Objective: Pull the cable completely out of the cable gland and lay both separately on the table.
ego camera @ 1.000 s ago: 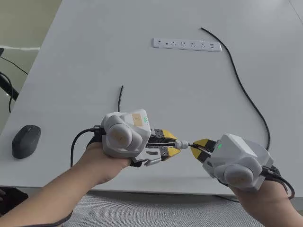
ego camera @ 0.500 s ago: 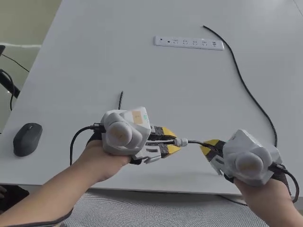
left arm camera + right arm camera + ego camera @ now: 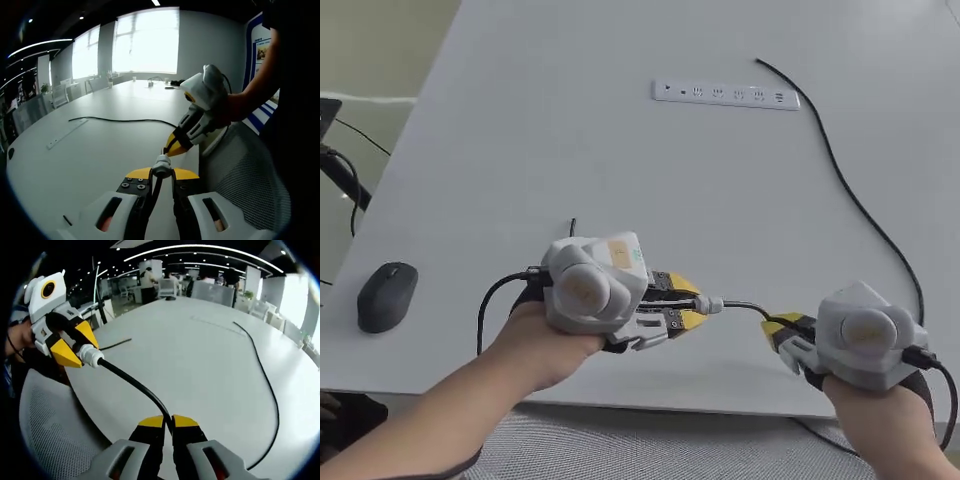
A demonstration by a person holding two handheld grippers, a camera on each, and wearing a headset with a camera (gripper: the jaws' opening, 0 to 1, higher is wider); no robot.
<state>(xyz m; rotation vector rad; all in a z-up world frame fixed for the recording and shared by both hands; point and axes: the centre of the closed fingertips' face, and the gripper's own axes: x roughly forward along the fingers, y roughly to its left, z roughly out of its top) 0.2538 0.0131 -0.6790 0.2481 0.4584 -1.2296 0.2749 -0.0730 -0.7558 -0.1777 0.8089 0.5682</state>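
Above the table's near edge, my left gripper (image 3: 686, 304) is shut on the white cable gland (image 3: 708, 304). A black cable (image 3: 745, 307) runs out of the gland's right end to my right gripper (image 3: 778, 325), which is shut on it a short way off. The gland (image 3: 161, 164) sits between my yellow tips in the left gripper view, with the right gripper (image 3: 173, 146) just beyond it. From the right gripper view, the cable (image 3: 135, 385) arcs from my right gripper (image 3: 168, 421) up to the gland (image 3: 90, 356) held by the left gripper (image 3: 65, 347).
A white power strip (image 3: 725, 95) lies at the far side of the grey table (image 3: 520, 150). Its black cord (image 3: 850, 195) curves down the right side. A dark mouse (image 3: 387, 296) rests near the left edge. A thin black cable end (image 3: 572, 228) lies behind the left gripper.
My right gripper has moved right, away from the left one, and a longer stretch of black cable now shows between gland and right gripper. The left gripper stays roughly put.
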